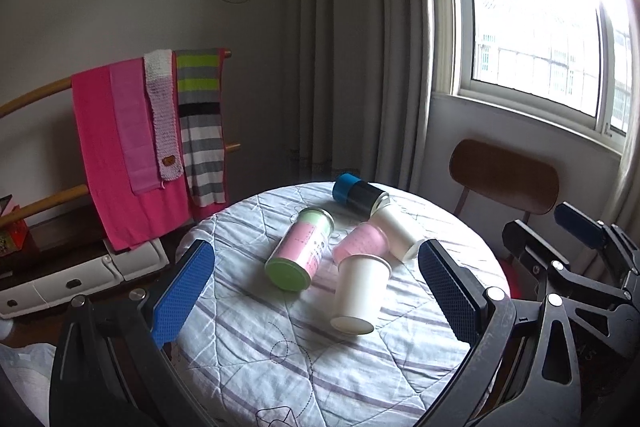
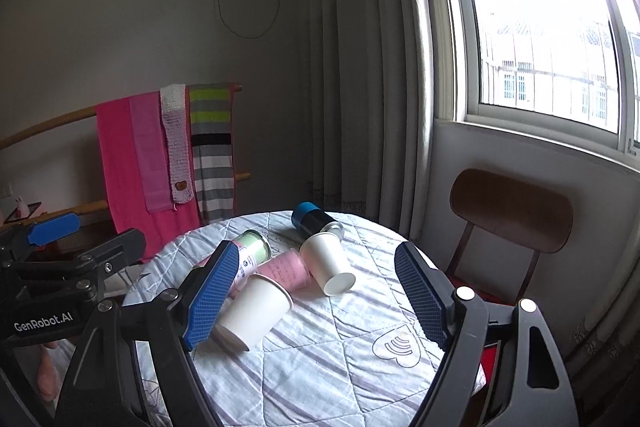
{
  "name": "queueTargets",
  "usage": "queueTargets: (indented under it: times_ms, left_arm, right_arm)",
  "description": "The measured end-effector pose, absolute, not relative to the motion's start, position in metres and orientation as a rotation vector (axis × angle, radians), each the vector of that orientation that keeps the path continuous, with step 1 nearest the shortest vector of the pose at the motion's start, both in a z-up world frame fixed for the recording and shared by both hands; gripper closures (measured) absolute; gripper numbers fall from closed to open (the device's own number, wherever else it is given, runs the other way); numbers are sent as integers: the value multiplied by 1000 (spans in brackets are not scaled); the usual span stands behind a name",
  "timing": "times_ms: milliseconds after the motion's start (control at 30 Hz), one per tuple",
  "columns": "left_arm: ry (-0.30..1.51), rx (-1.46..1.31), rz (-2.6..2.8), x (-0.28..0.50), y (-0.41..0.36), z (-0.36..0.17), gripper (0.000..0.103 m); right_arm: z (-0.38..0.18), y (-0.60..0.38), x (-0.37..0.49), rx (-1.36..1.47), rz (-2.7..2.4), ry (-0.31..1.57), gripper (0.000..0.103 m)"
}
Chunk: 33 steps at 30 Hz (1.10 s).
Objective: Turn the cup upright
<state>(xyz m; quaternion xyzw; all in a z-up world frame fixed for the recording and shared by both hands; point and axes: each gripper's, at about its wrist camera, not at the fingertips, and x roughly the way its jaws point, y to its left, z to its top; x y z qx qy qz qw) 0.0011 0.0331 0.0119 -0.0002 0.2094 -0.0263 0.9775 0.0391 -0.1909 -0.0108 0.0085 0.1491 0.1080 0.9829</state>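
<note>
Several cups lie on their sides on a round table with a striped quilted cloth [image 1: 280,367]. A white paper cup [image 1: 360,293] lies nearest, its base toward me; it also shows in the right wrist view [image 2: 256,311]. A second white paper cup [image 1: 396,231] [image 2: 330,263], a pink cup [image 1: 362,243] [image 2: 284,269], a green-and-pink tumbler [image 1: 302,251] [image 2: 252,249] and a blue-and-black tumbler [image 1: 358,193] [image 2: 316,219] lie behind. My left gripper [image 1: 316,291] is open and empty above the near table edge. My right gripper [image 2: 316,297] is open and empty, with the cups between its fingers in view.
A wooden chair [image 1: 504,179] stands behind the table at the right, under a window [image 1: 540,7]. A rack with pink and striped cloths [image 1: 148,143] stands at the left. Grey curtains [image 1: 352,47] hang behind. The right gripper shows at the right edge of the left wrist view [image 1: 580,255].
</note>
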Motion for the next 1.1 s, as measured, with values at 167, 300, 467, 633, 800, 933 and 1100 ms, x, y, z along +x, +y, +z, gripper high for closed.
queueTargets:
  times_ms: [167,300,467,633,800,933,1100]
  left_arm:
    - [427,37,21,-1,30,9,0]
    - [431,37,57,-4,31,9,0]
    - [445,38,74,-2,30,6,0]
    - [453,27,66,1,28,3,0]
    - [455,40,58,2,23,3,0]
    - [458,52,53,2,20,4,0]
    - [473,58,49,6,19,3,0]
  right_arm:
    - [-13,-191,44,18,229,304,21]
    - [-15,-191,44,0,237,297,22]
    - [-16,-194,43,9,254,290,21]
    - [-16,-198,41,12,258,281,21]
    - [-17,-200,42,14,264,289,21]
    - [-18,-201,44,14,265,294,21]
    - [-19,-202,50,6,269,310,21]
